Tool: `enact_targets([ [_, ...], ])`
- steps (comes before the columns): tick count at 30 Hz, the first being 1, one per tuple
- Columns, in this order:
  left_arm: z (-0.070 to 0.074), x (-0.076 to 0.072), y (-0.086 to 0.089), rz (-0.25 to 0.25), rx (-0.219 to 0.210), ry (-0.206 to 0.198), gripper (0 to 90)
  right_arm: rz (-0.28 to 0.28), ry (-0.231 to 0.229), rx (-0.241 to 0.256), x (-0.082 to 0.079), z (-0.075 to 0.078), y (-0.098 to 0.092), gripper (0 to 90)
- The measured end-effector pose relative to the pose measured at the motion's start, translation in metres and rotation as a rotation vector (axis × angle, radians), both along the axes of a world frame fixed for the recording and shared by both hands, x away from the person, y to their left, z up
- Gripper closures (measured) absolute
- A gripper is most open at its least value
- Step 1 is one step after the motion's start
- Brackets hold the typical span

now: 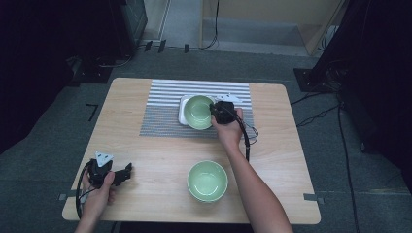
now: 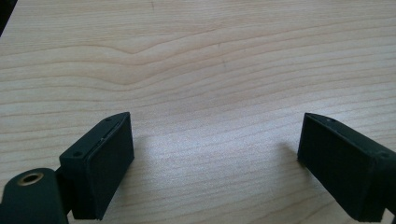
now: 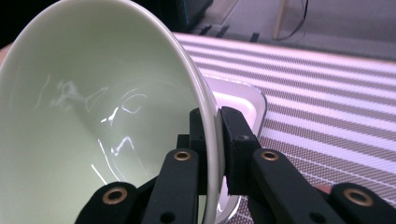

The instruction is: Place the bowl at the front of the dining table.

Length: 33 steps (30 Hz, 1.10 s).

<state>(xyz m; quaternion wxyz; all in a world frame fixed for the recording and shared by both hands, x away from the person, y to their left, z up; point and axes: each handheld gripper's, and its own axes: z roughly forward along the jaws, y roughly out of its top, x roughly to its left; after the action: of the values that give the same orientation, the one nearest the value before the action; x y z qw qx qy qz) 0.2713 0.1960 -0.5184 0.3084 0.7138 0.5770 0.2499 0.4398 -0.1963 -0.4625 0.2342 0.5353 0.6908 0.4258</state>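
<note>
R gripper view: we're clamping the far green bowl point(image 3: 93, 116) rim betw. right gripper point(image 3: 212, 140) jaws, over white tray point(image 3: 243, 100). High view: left gripper point(image 1: 127, 172) resting spread, holding nothing, nr table point(image 1: 160, 155) edge.

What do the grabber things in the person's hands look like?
Both are black. The left gripper carries a grey three-cornered plate and has flat rectangular jaws. The right gripper has brass-ringed holes in its arms. A black cable trails from each. The forearms are bare, with no sleeves.

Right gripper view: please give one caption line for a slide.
Right claw pinches the green bowl rim above a white tray.
</note>
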Motion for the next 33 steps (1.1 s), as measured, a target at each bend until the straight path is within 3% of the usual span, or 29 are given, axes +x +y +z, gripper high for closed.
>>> enact_targets([
  [7, 0.0, 0.0, 0.0, 0.0, 0.0, 0.0, 10.1, -0.003, 0.058, -0.042, 0.018, -0.011, 0.007, 84.7],
  [13, 0.0, 0.0, 0.0, 0.0, -0.001, 0.0, 10.1, -0.019, 0.097, -0.017, 0.03, -0.016, 0.006, 84.7],
  [17, 0.0, 0.0, 0.0, 0.0, 0.0, 0.0, 10.1, -0.034, 0.152, 0.013, 0.038, -0.019, 0.006, 84.7],
  [24, 0.0, 0.0, 0.0, 0.0, 0.0, 0.0, 10.1, -0.06, 0.201, 0.011, 0.047, -0.017, 0.009, 84.6],
  [33, 0.0, 0.0, 0.0, 0.0, 0.0, -0.001, 10.1, -0.11, 0.317, 0.099, 0.061, -0.018, 0.005, 83.8],
])
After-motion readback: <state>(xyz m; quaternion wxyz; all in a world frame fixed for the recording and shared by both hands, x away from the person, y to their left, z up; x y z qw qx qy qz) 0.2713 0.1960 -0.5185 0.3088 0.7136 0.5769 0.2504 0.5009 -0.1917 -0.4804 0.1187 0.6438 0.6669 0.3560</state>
